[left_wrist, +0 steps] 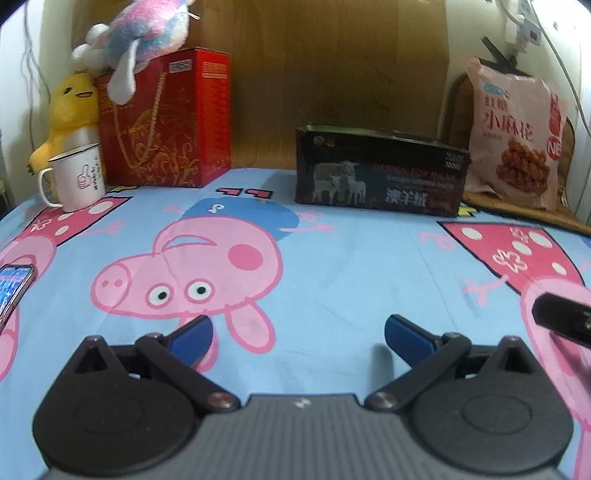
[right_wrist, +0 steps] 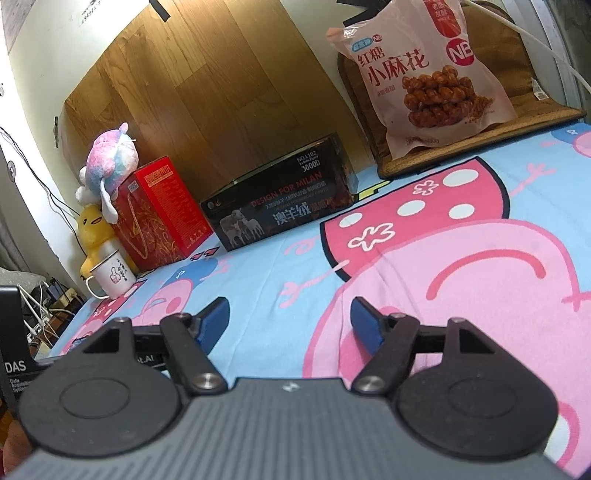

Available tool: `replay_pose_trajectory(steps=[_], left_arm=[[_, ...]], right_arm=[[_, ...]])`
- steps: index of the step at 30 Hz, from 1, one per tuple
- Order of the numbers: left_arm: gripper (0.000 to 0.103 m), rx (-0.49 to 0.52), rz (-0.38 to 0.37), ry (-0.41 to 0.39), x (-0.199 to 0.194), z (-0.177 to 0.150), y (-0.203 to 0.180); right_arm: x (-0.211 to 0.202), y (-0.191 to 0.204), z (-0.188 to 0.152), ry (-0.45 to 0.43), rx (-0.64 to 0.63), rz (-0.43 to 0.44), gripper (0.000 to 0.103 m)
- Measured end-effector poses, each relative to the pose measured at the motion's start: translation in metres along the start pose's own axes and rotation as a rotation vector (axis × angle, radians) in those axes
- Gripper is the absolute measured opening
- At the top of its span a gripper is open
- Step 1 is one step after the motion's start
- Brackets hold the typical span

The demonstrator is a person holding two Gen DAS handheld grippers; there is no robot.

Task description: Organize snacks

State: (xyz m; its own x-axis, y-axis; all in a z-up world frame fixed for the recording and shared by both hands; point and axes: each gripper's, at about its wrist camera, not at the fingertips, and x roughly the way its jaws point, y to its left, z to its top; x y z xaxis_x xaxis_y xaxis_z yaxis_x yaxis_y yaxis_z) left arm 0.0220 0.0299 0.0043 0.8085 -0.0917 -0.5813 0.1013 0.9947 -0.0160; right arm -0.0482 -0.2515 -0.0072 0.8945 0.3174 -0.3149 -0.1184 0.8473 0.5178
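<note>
Snack bag (left_wrist: pixel 515 133) right of box (left_wrist: pixel 380 171)

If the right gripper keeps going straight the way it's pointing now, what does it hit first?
Probably the cartoon bedsheet: the open right gripper tilts slightly down at bare fabric. Farther along, the black box lies roughly ahead, though depth is hard to judge.

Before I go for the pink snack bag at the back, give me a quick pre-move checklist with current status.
1. Right gripper open, nothing between the fingers: ok.
2. Left gripper open and empty: ok.
3. Pink snack bag in view, upright on the brown mat: ok.
4. Cartoon sheet bare between right gripper and bag: ok.
5. Black box left of the bag, apart from it: ok.
6. White cable passes behind the bag; whether it touches: cannot tell.
</note>
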Motion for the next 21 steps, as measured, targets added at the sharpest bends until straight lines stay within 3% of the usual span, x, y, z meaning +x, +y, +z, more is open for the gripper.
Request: replay_pose_trajectory(steps=[10,21], left_arm=[[0.103,-0.003,0.089,-0.058,-0.008,-0.001,0.001],[0.103,-0.017,0.083,-0.113,-0.015,0.001,0.006]], right_arm=[[0.000,0.001,-0.001,-0.001,-0.013,-0.002,0.075],[0.001,0.002,-0.001,0.000,-0.017,-0.003,0.075]])
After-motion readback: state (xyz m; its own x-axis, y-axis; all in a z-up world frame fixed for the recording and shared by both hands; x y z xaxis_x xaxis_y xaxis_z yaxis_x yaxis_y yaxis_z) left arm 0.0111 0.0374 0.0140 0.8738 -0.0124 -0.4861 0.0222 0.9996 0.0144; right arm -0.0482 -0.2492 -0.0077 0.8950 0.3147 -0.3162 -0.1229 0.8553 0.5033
